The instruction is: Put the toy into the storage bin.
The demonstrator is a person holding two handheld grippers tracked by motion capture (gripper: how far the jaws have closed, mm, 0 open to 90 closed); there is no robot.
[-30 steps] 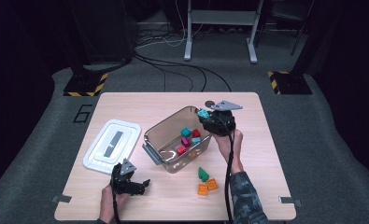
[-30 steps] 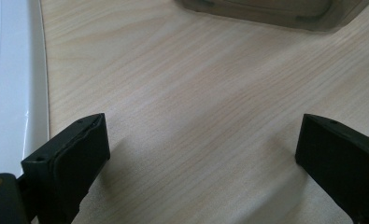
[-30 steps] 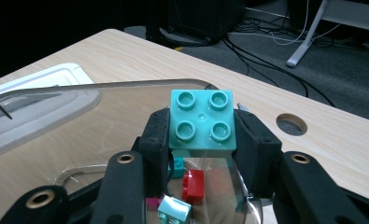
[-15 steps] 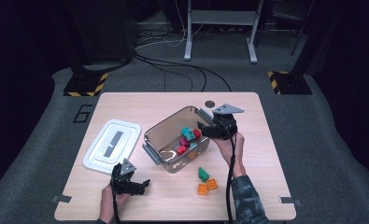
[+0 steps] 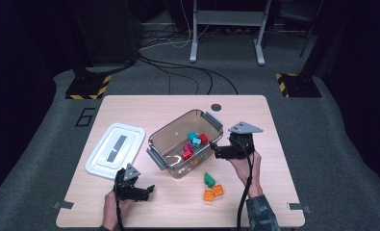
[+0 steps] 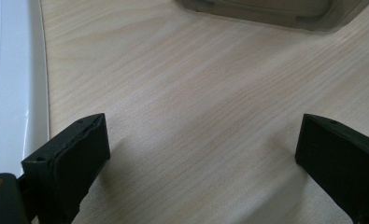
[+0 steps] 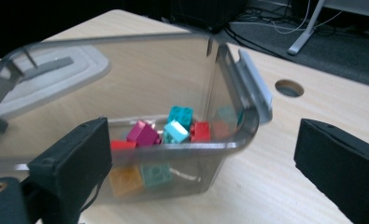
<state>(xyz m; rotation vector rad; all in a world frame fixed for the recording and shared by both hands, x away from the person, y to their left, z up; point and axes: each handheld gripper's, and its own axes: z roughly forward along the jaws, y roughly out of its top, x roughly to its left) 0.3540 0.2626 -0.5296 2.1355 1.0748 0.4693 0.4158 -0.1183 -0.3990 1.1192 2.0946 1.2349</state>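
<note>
The clear smoke-tinted bin sits near the middle of the tabletop, its long axis running from about 7 o'clock to 1 o'clock in the high view, with a grey latch on its 1 o'clock end and another on its 7 o'clock end. Inside it lie toy bricks in teal, red and magenta, gathered toward the 4 o'clock wall; through the wall in the right gripper view an orange brick and a green one show at the bottom. The white lid lies flat at 9 o'clock of the bin, just beside it, a grey bar along its middle. A white "6" is marked on the grey floor beyond the tabletop's 10 o'clock corner. The right tongs are spread wide and grip nothing; they hang just outside the bin's 4 o'clock wall, pointing toward 9 o'clock at it. The left tongs are also wide apart and empty, low over bare wood at 7 o'clock of the bin, pointing toward 3 o'clock. A green brick and two orange bricks lie loose at 5 o'clock of the bin.
</note>
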